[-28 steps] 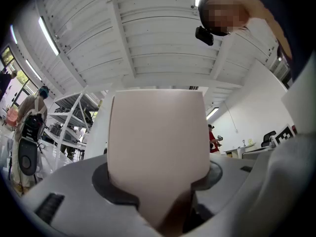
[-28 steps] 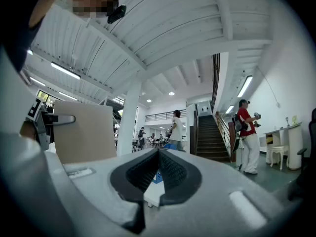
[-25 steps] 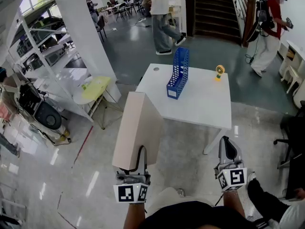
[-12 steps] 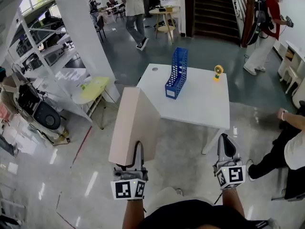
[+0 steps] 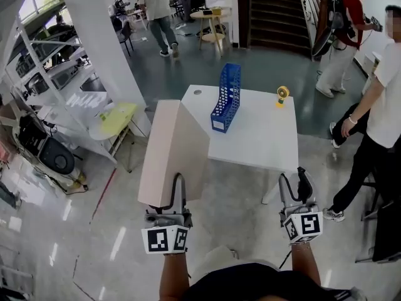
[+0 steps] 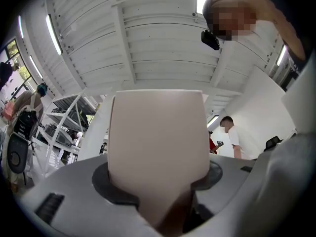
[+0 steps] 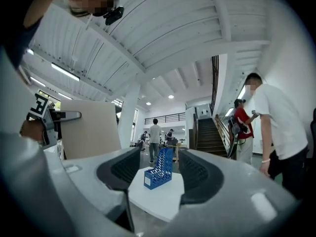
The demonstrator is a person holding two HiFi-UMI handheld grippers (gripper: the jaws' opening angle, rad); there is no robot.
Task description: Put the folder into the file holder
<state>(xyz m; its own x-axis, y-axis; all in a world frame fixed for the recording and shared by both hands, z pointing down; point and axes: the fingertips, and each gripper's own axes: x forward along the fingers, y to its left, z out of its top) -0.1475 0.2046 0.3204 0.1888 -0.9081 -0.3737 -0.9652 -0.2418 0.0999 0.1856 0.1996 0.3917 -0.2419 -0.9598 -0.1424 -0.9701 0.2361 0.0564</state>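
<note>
Setting: open hall with a glossy grey floor; pillar (image 5: 94,36) and shelving (image 5: 37,68) at 10 o'clock, staircase (image 5: 272,11) at 12 o'clock, persons walking in the far field.

Item 1, worktop (image 5: 263,143): white, square, at 12 to 1 o'clock of the wearer, well apart from both grippers.

Item 2, file holder (image 5: 227,98): blue, perforated, upright toward the worktop's 11 o'clock, low labelled front facing the wearer. Looks empty.

Item 3, folder (image 5: 172,152): beige, thick, held on edge above the floor at 11 o'clock, not yet over the worktop. Carried upright, probably so it can drop straight into the holder's slot.

Item 4, left gripper (image 5: 170,193): fingers set wide and clamped on the folder's lower end, which fills the left gripper view.

Item 5, right gripper (image 5: 295,180): at 5 o'clock, fingers opening, nothing between them; the file holder shows far off through the gap. Probably readied to steady the holder or guide the folder.

Sundries: small yellow object (image 5: 282,95) at the worktop's 1 o'clock, apart from the holder; yellow-topped side table (image 5: 122,115) at 10 o'clock; person in white shirt (image 5: 379,99) at 3 o'clock, near the worktop's right side, who may crowd the approach.
</note>
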